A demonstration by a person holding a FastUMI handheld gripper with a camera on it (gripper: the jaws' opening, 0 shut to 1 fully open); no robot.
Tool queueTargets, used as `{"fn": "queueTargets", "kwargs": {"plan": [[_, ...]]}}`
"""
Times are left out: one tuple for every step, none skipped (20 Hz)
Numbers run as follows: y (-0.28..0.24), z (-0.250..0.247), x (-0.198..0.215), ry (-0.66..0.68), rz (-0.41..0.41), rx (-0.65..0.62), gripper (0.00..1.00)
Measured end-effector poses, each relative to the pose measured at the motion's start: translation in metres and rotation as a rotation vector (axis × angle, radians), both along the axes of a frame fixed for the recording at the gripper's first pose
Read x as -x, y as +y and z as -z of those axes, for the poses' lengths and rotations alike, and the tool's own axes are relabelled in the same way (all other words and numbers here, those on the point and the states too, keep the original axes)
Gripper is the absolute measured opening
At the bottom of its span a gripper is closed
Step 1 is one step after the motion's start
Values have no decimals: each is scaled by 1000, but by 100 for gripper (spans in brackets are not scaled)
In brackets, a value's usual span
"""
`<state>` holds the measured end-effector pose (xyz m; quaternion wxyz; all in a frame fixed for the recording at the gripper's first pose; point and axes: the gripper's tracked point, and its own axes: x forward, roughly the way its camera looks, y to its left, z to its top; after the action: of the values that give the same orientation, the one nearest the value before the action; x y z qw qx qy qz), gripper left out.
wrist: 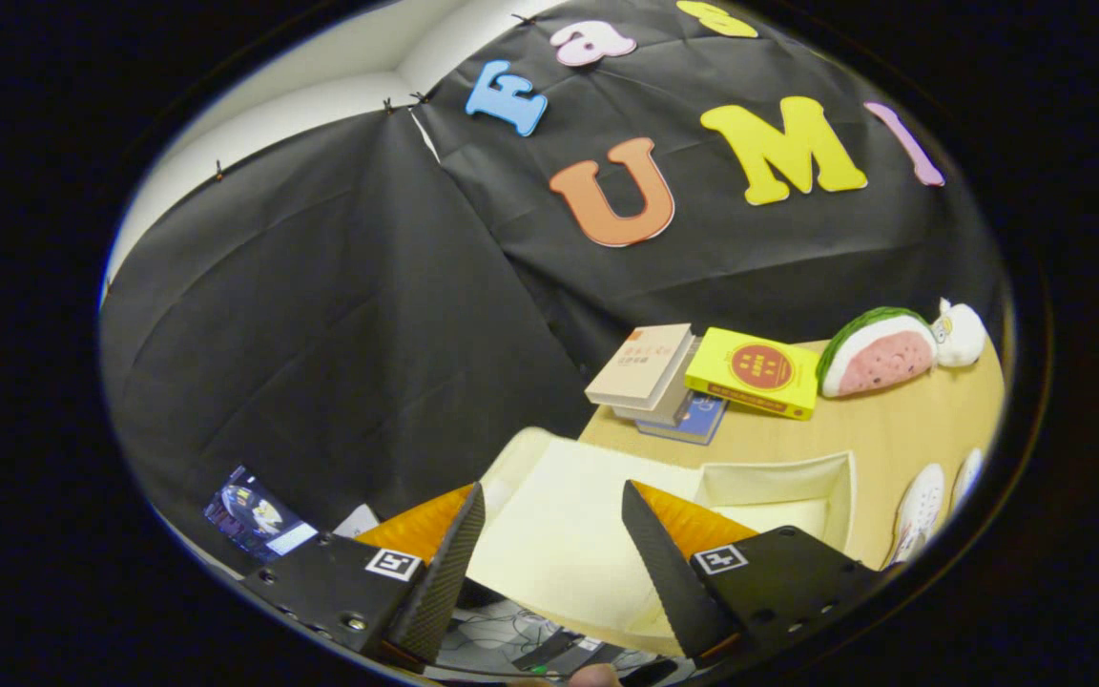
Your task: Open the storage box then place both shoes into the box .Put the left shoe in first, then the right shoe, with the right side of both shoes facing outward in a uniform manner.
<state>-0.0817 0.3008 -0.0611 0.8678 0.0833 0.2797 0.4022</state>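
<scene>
A cream storage box (pixel 831 477) stands on the wooden table (pixel 902 420), and its hollow inside shows just beyond my right finger. Its broad cream lid (pixel 559 544) is swung up and back toward me and spans the gap between my fingers. My gripper (pixel 551 487) is open, its fingers wide apart on either side of the lid panel and not pressing on it. Two white shoes (pixel 922 510) lie side by side on the table to the right of the box, with the second shoe (pixel 967 477) partly cut off.
Beyond the box lie a stack of books (pixel 650 367) and a yellow book (pixel 755 372). A watermelon plush (pixel 879 353) and a small white plush (pixel 960 334) sit further right. A lit screen (pixel 259 520) stands low on the left. Cables (pixel 511 634) lie below the table edge.
</scene>
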Motion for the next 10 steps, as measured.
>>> {"fn": "queueTargets", "kwargs": {"plan": [[-10,-4,-6,-40,25,10,88],[-19,-8,-12,-78,46,26,88],[-32,-10,-19,-121,74,49,88],[-42,-13,-22,-150,92,62,88],[-52,-15,-25,-168,111,74,88],[-67,-16,-30,-192,136,88,88],[-82,-19,-36,-217,163,105,88],[-101,-21,-44,-248,197,125,88],[-120,-25,-50,-277,231,142,88],[-135,-28,-55,-303,254,153,92]]}}
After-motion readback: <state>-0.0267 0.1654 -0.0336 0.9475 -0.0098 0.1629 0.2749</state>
